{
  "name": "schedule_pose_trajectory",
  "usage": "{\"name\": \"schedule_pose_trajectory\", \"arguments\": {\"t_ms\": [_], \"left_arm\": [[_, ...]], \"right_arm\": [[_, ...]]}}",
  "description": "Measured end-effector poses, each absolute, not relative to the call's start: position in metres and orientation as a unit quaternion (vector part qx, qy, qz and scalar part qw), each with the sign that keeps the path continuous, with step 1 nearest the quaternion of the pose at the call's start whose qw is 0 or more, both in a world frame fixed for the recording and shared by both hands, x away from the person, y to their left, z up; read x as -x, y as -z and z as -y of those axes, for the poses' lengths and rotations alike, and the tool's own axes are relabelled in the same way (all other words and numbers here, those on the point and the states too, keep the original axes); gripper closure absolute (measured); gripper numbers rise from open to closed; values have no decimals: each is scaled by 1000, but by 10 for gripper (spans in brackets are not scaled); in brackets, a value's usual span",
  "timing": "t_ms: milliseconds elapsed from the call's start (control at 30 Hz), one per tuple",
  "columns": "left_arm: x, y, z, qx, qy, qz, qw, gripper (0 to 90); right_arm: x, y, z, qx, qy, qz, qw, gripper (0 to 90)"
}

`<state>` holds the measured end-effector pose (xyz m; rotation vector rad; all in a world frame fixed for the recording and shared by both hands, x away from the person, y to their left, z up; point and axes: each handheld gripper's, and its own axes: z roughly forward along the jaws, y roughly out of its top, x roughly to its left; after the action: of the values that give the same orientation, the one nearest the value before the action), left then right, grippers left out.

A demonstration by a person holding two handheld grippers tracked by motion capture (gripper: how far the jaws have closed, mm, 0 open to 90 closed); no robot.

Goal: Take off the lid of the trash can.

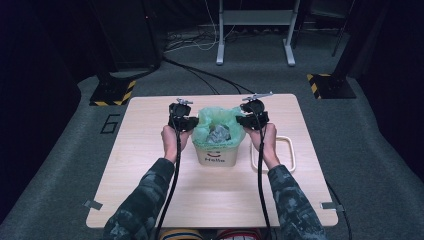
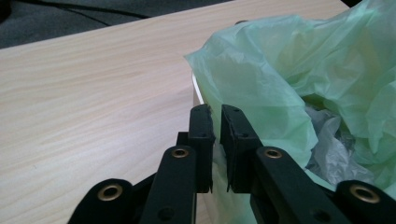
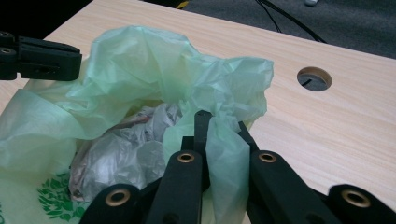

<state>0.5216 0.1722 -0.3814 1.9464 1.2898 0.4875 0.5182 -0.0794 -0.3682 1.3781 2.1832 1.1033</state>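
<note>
Gathering the green bag liner (image 1: 215,117) at its rim, bin (image 1: 216,154) mid-table (image 1: 150,190).

Nearest, two hands at 6 o'clock of the bin. Left gripper (image 2: 215,122) at the liner's 9 o'clock: jaws nearly together, a slim gap between, pressed against film, though whether any is pinched cannot be told. Right gripper (image 3: 219,135) at 3 o'clock, clamped on a fold of liner. Best done by seating the left jaws deeper over the rim, then lifting both sides evenly. Crumpled grey waste (image 3: 119,154) and a table cable hole (image 3: 314,78) seen from the right gripper view; the high view adds a pale tray (image 1: 292,155) at 3 o'clock.
</note>
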Motion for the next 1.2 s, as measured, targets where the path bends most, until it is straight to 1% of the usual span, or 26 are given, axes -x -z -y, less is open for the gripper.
{"name": "schedule_pose_trajectory", "arguments": {"t_ms": [67,133,300,400,467,500,533,567,600,633,667,700,800,833,900,967,1000,1033,1100,1167,1200], "left_arm": [[-521,377,-174,-759,-187,-498,374,882],[-520,374,-175,-759,-180,-497,380,894],[-518,370,-173,-764,-168,-487,389,897],[-519,367,-170,-765,-146,-483,400,897],[-521,368,-167,-781,-126,-472,388,890],[-522,369,-166,-785,-120,-472,384,856],[-524,371,-165,-790,-103,-467,382,798],[-525,373,-165,-793,-94,-469,378,724],[-526,375,-165,-793,-86,-470,377,667],[-527,376,-165,-794,-76,-468,380,614],[-528,378,-165,-795,-67,-469,379,587],[-529,379,-164,-796,-66,-469,377,519],[-529,382,-159,-803,-61,-463,370,474],[-529,383,-156,-806,-58,-461,366,478],[-529,385,-151,-812,-60,-457,357,517],[-529,388,-145,-819,-59,-453,347,612],[-529,390,-144,-822,-58,-450,343,686],[-529,391,-143,-828,-56,-444,338,742],[-528,392,-141,-832,-56,-440,334,830],[-527,392,-140,-832,-54,-437,337,889],[-526,391,-140,-831,-56,-436,341,896]], "right_arm": [[-518,365,77,-479,-389,-768,169,871],[-518,364,74,-477,-392,-769,168,873],[-517,359,66,-467,-397,-773,166,878],[-516,355,61,-460,-400,-775,166,879],[-517,353,58,-455,-400,-777,169,880],[-517,353,56,-454,-396,-780,170,880],[-518,354,55,-452,-395,-781,171,880],[-519,355,54,-452,-394,-782,169,879],[-519,356,54,-453,-393,-783,167,879],[-520,357,54,-456,-392,-782,164,879],[-520,358,53,-457,-392,-781,164,879],[-521,358,53,-458,-392,-781,164,879],[-521,359,51,-456,-391,-782,165,879],[-521,359,51,-454,-391,-784,164,879],[-522,361,49,-456,-390,-784,161,880],[-522,362,48,-458,-389,-784,159,880],[-522,362,47,-458,-388,-784,157,880],[-522,362,46,-456,-387,-786,158,881],[-522,361,45,-452,-387,-788,160,881],[-521,360,44,-447,-387,-790,164,882],[-521,359,43,-446,-389,-790,164,883]]}}
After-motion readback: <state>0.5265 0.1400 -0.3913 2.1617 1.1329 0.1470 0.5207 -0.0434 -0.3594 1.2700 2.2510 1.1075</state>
